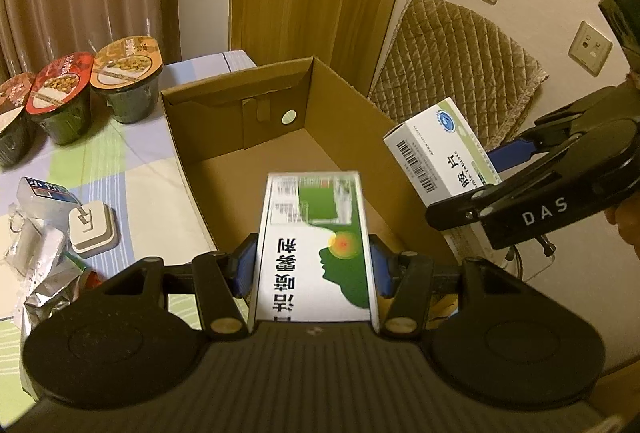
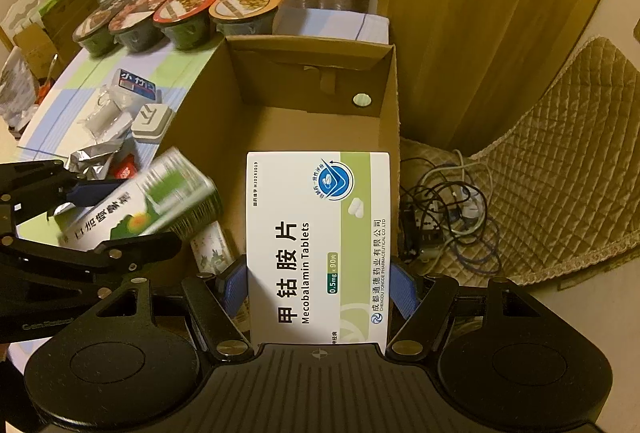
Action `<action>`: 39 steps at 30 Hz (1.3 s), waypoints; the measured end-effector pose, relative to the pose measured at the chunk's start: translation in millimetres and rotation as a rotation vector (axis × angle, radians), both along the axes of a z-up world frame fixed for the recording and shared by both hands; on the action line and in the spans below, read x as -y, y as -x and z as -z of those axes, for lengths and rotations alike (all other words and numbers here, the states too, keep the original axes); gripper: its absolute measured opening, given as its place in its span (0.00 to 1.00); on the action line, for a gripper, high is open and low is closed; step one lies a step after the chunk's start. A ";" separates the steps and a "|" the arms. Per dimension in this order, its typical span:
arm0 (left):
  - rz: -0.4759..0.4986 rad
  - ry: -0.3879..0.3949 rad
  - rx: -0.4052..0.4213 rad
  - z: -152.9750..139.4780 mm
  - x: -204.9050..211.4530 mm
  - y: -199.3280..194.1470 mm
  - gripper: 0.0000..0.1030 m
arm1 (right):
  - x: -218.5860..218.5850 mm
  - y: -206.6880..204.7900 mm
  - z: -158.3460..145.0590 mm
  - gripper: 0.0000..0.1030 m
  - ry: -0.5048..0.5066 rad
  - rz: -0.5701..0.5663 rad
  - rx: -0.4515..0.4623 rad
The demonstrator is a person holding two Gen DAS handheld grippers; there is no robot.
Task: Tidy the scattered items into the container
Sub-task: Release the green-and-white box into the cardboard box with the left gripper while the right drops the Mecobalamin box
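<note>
Two medicine cartons in transit to one cardboard box (image 1: 256, 105), open-topped, standing at the right edge of the checked tablecloth (image 1: 132, 169). Left gripper (image 1: 312, 265): closed on the green-and-white medicine carton (image 1: 316, 233), blue pads pressed to its long sides, carton projecting forward over the box's near wall. Right gripper (image 2: 318, 285): closed on the Mecobalamin Tablets carton (image 2: 318, 245) in the same manner, held above the box's right wall. Risk: both cartons converge on one opening and sit near each other; a simultaneous drop could knock them together or tip the Mecobalamin carton over the right wall onto the cables (image 2: 444, 209) below. The left carton looks blurred, so a loose, shifting hold is possible. Remaining on cloth: white charger (image 1: 93, 229), foil packets (image 1: 48, 273), noodle cups (image 1: 128, 77).
</note>
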State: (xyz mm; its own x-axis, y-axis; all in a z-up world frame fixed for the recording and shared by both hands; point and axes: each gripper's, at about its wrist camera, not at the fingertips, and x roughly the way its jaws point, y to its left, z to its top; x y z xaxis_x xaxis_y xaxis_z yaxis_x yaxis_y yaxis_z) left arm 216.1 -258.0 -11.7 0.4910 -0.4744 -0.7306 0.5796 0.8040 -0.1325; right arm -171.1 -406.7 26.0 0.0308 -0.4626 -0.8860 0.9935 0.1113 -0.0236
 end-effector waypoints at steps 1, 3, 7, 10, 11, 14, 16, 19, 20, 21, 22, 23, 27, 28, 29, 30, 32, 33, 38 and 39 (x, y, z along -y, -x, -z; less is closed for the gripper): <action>0.000 -0.001 -0.001 1.4 0.8 -1.1 0.49 | 0.5 0.3 0.9 0.71 0.000 0.001 0.001; -0.001 -0.002 -0.005 3.7 1.7 -3.1 0.47 | 1.4 0.9 2.4 0.71 0.001 0.002 0.003; -0.002 -0.002 -0.004 6.0 3.8 -7.0 0.39 | 4.0 1.9 5.7 0.71 -0.003 0.000 0.007; -0.009 0.000 0.002 6.1 2.1 -9.9 0.39 | 4.8 2.4 7.7 0.71 -0.004 -0.003 0.009; -0.012 0.002 0.004 5.5 1.0 -10.7 0.39 | 5.3 2.3 8.3 0.71 -0.005 -0.005 0.010; -0.026 0.007 0.008 3.4 -4.2 -13.0 0.39 | 6.7 1.3 10.2 0.71 -0.008 -0.009 0.012; -0.035 0.010 0.010 2.5 -8.4 -14.1 0.39 | 7.5 -0.4 11.4 0.71 -0.009 -0.013 0.013; -0.047 0.012 0.009 1.9 -13.7 -14.0 0.39 | 8.3 -2.5 13.1 0.71 -0.011 -0.018 0.016; -0.050 0.012 0.009 1.8 -15.3 -13.5 0.39 | 8.5 -3.1 13.6 0.71 -0.012 -0.019 0.015; -0.052 0.012 0.009 1.9 -17.0 -13.1 0.39 | 8.7 -3.7 14.2 0.71 -0.012 -0.020 0.016; -0.055 0.012 0.009 2.1 -18.4 -12.4 0.39 | 8.7 -4.3 14.7 0.71 -0.012 -0.021 0.017; -0.058 0.013 0.008 2.4 -20.1 -11.9 0.39 | 8.8 -5.0 15.3 0.71 -0.013 -0.023 0.018; -0.068 0.015 0.003 3.8 -26.2 -9.9 0.39 | 10.5 -8.2 17.2 0.71 -0.015 -0.032 0.016; -0.071 0.015 0.002 4.3 -27.7 -9.6 0.39 | 11.1 -9.3 17.6 0.71 -0.017 -0.032 0.016; -0.072 0.015 0.001 4.9 -29.5 -9.1 0.39 | 11.7 -10.4 18.0 0.71 -0.017 -0.033 0.018; -0.072 0.014 0.000 5.5 -30.5 -8.5 0.39 | 12.6 -11.6 18.5 0.71 -0.017 -0.034 0.018; -0.074 0.014 0.000 6.4 -32.9 -7.5 0.39 | 15.0 -15.2 19.4 0.71 -0.019 -0.040 0.016; -0.076 0.015 -0.002 6.9 -33.8 -7.4 0.39 | 15.9 -16.9 20.0 0.71 -0.019 -0.043 0.015; -0.085 0.018 -0.004 7.8 -38.4 -7.4 0.39 | 20.3 -23.5 22.4 0.71 -0.015 -0.051 0.026; -0.087 0.018 -0.004 7.7 -39.3 -7.4 0.39 | 21.9 -24.0 23.1 0.71 -0.015 -0.052 0.034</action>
